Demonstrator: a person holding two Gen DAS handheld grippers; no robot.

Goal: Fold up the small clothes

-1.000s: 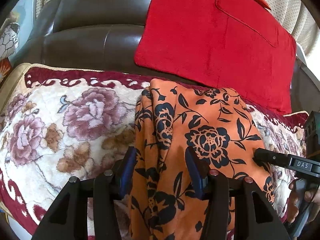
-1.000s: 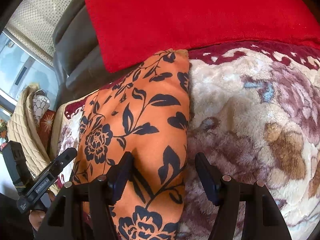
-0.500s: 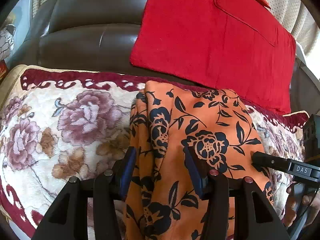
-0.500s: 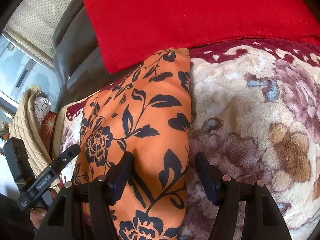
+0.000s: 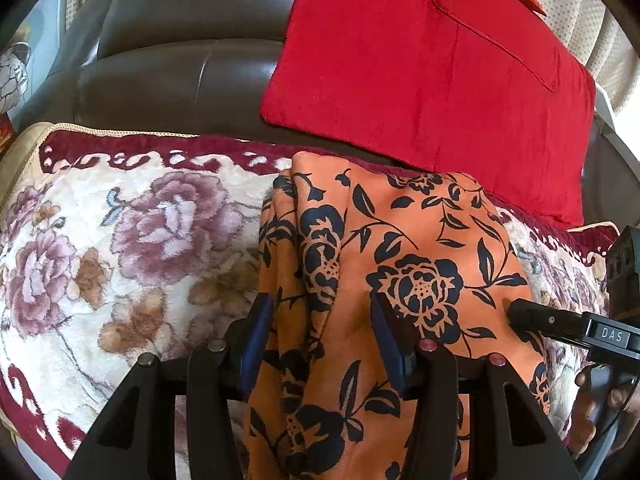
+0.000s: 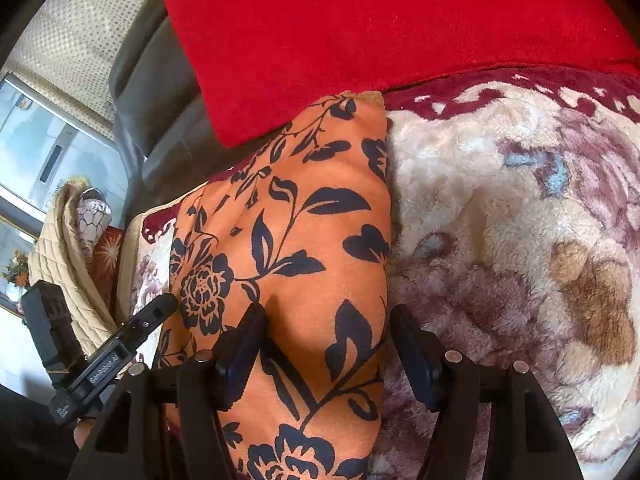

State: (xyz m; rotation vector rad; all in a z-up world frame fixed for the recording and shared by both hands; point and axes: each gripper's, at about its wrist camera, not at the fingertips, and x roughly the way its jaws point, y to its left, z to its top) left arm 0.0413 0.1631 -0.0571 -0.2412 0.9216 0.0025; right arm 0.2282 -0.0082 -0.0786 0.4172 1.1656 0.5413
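An orange cloth (image 5: 400,240) printed with dark flowers lies folded lengthwise on a plush floral blanket (image 5: 140,240). My left gripper (image 5: 320,304) stands open across its bunched left edge: one finger is at the cloth's border, the other rests on the fabric. In the right wrist view the same cloth (image 6: 304,216) runs away from me. My right gripper (image 6: 328,312) is open over its right edge, the left finger denting the cloth, the right one on the blanket (image 6: 520,220). A finger (image 5: 536,316) of the right gripper shows at the cloth's right side, with a person's hand (image 5: 592,400) below it.
A red cushion (image 5: 420,72) leans on the dark brown leather sofa back (image 5: 180,60), just behind the cloth's far end. A beige quilted cover (image 6: 56,248) hangs off the sofa's left end, with a window behind it.
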